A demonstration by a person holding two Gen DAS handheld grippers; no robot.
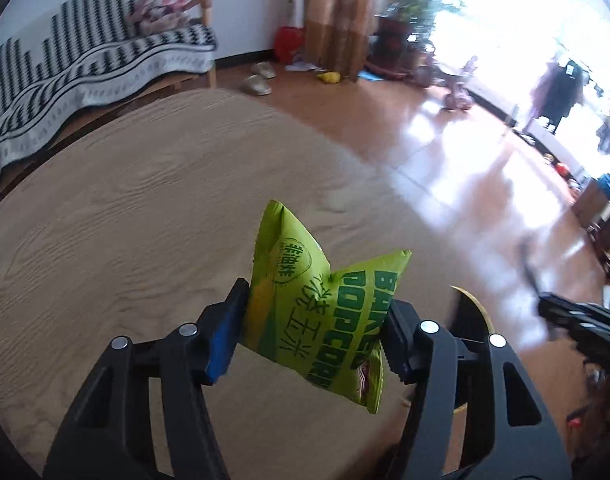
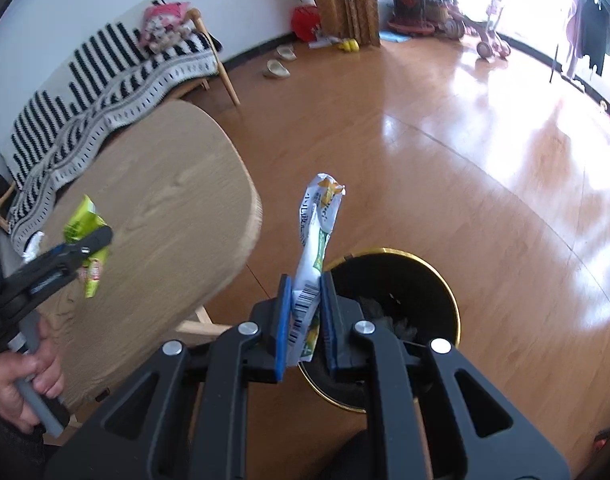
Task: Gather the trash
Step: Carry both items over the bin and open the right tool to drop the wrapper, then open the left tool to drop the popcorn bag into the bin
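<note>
Nearest you, your right gripper (image 2: 305, 316) is clamped on a crumpled white wrapper (image 2: 315, 264), which stands up out of the jaws. It hangs just above the black bin with the gold rim (image 2: 451, 280), on the floor right of the table. You are at the drop step for this piece: bring the wrapper fully over the bin's mouth before you let the jaws part, since it now sits over the near left rim and could slide down outside.

Further left, your left gripper (image 1: 313, 328) grips a green popcorn bag (image 1: 325, 320) by its middle, above the wooden table (image 1: 125, 220). The bag looks puffy and light, so hold firmly as you carry it right, past the table edge, to the bin.

At the far left edge of the table a scrap of white paper (image 2: 33, 246) waits for a later pass.
</note>
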